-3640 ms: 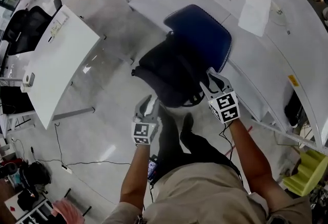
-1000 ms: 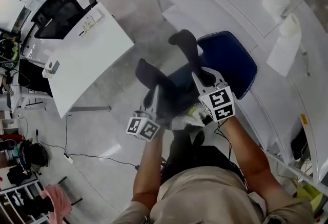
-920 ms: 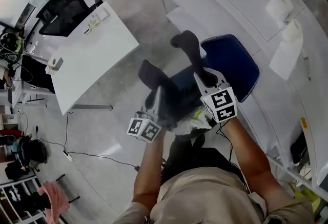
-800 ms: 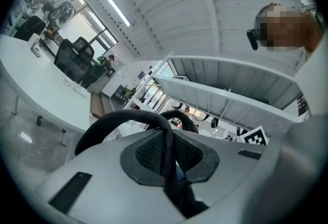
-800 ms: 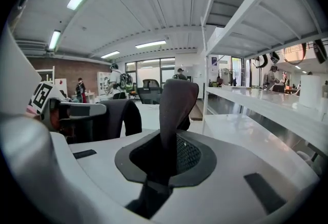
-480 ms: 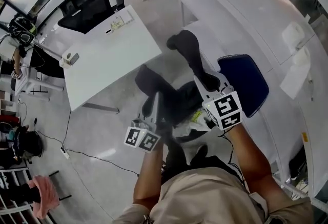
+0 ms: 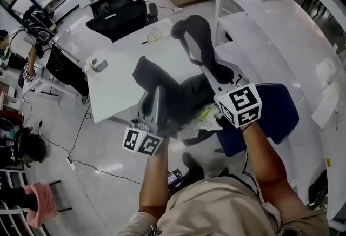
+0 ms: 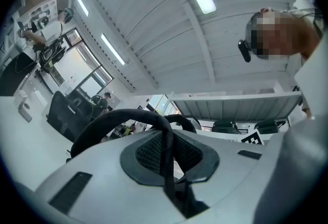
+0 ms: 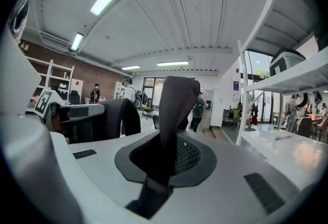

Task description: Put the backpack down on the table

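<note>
Left gripper (image 7: 157,93) pinched on a thin strap (image 8: 165,151), right gripper (image 7: 215,72) clamping the padded strap (image 9: 174,110), backpack (image 7: 186,97) dangling, seemingly over the table (image 7: 113,86).

The backpack (image 7: 181,102) was dark grey and soft, slumped as it hung from its straps beside the near right edge of the white table (image 7: 116,89), not set down on it. Its top gaped open, showing crumpled pale contents with a touch of yellow-green. One padded strap (image 7: 197,46) looped up over the table's right end, pinched in the right gripper (image 7: 212,73). The other strap (image 7: 147,75) was pinched in the left gripper (image 7: 157,97).
</note>
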A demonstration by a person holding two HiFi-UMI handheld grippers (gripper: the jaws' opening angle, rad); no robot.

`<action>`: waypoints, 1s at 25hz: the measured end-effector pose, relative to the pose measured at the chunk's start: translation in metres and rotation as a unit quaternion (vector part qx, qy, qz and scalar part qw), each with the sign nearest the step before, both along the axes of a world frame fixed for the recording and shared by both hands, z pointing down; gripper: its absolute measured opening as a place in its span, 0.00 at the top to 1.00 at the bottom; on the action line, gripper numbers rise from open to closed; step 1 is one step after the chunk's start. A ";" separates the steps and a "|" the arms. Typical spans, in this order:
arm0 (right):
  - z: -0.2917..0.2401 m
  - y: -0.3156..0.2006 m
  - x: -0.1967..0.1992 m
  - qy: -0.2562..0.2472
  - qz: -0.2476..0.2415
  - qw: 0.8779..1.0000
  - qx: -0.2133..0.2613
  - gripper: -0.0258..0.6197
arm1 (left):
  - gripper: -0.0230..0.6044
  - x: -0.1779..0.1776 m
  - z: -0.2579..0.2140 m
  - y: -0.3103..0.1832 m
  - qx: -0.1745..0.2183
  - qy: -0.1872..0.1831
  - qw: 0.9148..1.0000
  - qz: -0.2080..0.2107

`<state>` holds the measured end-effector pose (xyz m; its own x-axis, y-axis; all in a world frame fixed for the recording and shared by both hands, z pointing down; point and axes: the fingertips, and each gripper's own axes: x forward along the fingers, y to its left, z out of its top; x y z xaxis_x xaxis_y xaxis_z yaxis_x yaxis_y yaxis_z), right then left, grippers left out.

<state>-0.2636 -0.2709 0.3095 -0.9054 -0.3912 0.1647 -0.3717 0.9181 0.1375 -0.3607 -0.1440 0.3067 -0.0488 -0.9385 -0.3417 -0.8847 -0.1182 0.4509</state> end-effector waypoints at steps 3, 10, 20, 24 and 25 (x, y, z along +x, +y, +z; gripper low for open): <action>-0.018 0.002 -0.050 -0.010 -0.018 1.000 0.003 0.85 | 0.89 -0.051 -0.022 0.006 0.013 -0.010 1.000 -0.026; -0.072 -0.010 -0.180 -0.040 -0.054 0.998 0.010 0.85 | 0.89 -0.178 -0.082 0.003 0.040 -0.039 0.996 -0.075; -0.129 -0.054 -0.307 -0.124 -0.070 0.988 0.066 0.85 | 0.89 -0.301 -0.137 -0.033 0.077 -0.091 0.986 -0.120; -0.079 -0.077 -0.325 -0.120 -0.054 0.990 0.055 0.85 | 0.89 -0.325 -0.092 -0.057 0.052 -0.097 0.986 -0.124; -0.056 -0.083 -0.325 -0.109 -0.046 0.992 0.040 0.85 | 0.89 -0.328 -0.071 -0.063 0.038 -0.085 0.988 -0.119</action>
<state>-0.5890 -0.3544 0.2539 -0.9487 -0.3091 -0.0667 -0.3156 0.9390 0.1368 -0.6884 -0.2074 0.2359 -0.2010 -0.8786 -0.4333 -0.9538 0.0748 0.2909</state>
